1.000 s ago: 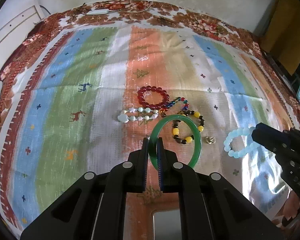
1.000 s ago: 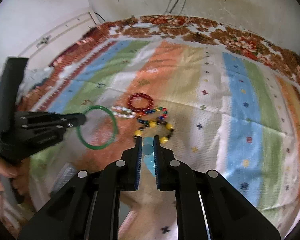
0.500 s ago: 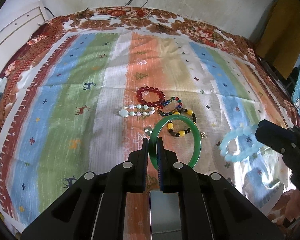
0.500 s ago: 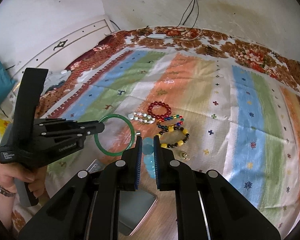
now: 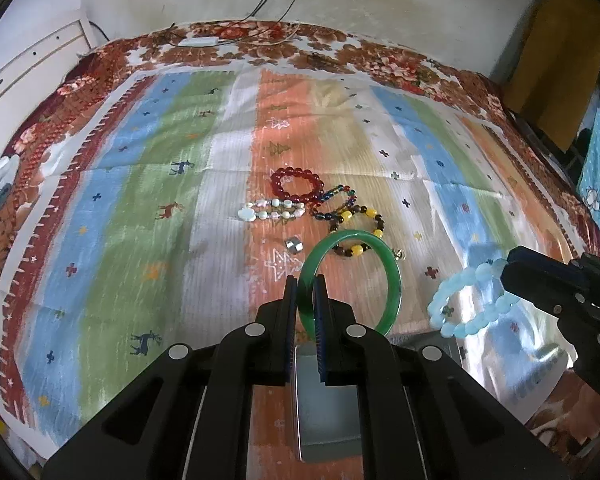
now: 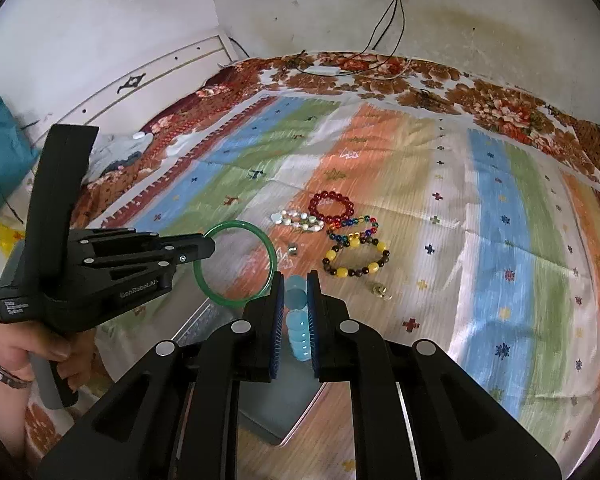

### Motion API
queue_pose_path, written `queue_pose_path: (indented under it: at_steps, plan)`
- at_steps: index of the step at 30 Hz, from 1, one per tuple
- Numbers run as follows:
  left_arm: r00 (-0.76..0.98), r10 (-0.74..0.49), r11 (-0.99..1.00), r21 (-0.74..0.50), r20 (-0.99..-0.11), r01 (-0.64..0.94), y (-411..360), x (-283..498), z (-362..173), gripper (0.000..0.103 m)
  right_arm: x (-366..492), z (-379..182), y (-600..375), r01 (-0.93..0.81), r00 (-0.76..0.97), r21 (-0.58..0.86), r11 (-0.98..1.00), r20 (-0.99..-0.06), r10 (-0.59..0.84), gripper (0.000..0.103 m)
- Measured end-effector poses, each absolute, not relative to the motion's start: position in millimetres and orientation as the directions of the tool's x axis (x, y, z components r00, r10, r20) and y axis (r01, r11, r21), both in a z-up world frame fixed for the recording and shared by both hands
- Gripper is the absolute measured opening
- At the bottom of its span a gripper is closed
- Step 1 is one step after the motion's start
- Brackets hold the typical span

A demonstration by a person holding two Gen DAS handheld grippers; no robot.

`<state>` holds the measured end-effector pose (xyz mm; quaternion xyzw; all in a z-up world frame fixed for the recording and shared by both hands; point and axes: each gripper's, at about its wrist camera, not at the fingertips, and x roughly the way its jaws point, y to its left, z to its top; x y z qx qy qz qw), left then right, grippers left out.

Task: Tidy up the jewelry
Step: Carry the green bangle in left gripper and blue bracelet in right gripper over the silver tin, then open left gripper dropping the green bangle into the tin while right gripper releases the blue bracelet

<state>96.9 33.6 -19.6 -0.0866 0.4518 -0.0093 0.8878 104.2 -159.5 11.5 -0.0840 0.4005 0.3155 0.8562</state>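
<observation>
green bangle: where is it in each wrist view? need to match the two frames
Left wrist: green bangle at lower centre, pinched at its left edge by the left tongs.
Right wrist: green bangle left of centre, held out by the left tongs.
Shared landmark: red bead bracelet, lying on the striped cloth beyond the bangle in both.

Bright daylight w/ glare on cloth (image 5: pixel 532 344) at right, motion blur, heavy fisheye warp + dark corners.
</observation>
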Motion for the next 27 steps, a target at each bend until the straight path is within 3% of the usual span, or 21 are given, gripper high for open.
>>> queue_pose_path:
  at_steps: [24,27]
  plan:
    - [0.6,-0.088,0.995,-0.104,-0.795,0.009,11,45,-24,0.01,64,3,-161,-0.641,0.433,0.137,0.755,-0.747,0.504,0.012]
    - [0.572,-0.102,0.994,-0.11,-0.814,0.022,9,49,-29,0.018,67,-3,-163,-0.629,0.42,0.157,0.761,-0.755,0.503,0.013]
